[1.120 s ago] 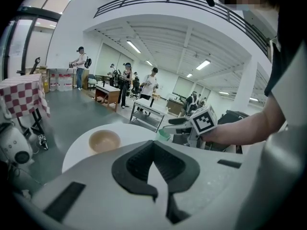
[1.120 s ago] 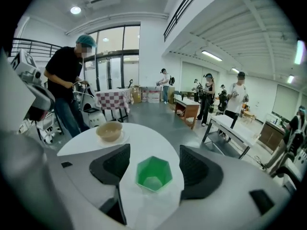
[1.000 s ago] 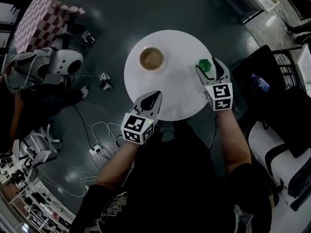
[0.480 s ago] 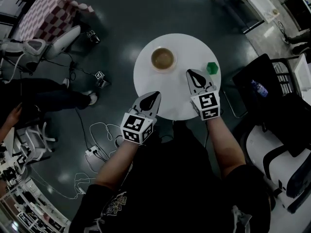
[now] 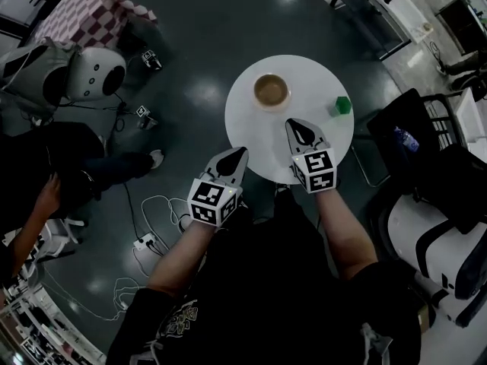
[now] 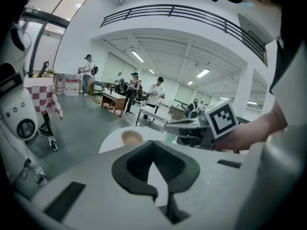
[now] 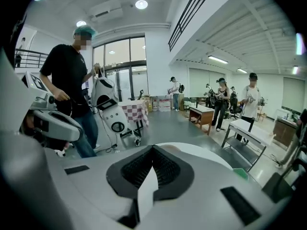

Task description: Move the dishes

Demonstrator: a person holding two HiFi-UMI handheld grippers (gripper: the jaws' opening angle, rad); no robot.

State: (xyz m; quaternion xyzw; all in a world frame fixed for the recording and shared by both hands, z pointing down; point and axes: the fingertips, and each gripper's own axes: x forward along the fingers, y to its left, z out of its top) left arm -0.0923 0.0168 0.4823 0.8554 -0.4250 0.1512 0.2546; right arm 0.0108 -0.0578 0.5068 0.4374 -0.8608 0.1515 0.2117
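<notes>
Right gripper (image 7: 153, 150) fingers (image 7: 132, 169) pressed together, nothing between them. Just beyond the tips, round white worktop (image 7: 194, 152); green block (image 7: 242, 173) on its right side. Far left: person in black shirt (image 7: 69, 80), white robot (image 7: 112, 114), checkered table (image 7: 135, 111).

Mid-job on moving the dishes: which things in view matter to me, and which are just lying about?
For the job: bowl, green block, the round table they stand on, left hand-held gripper and right hand-held gripper, both shut and empty.

Lying about: white robot, checkered cloth, floor cables, power strip, white chair.
</notes>
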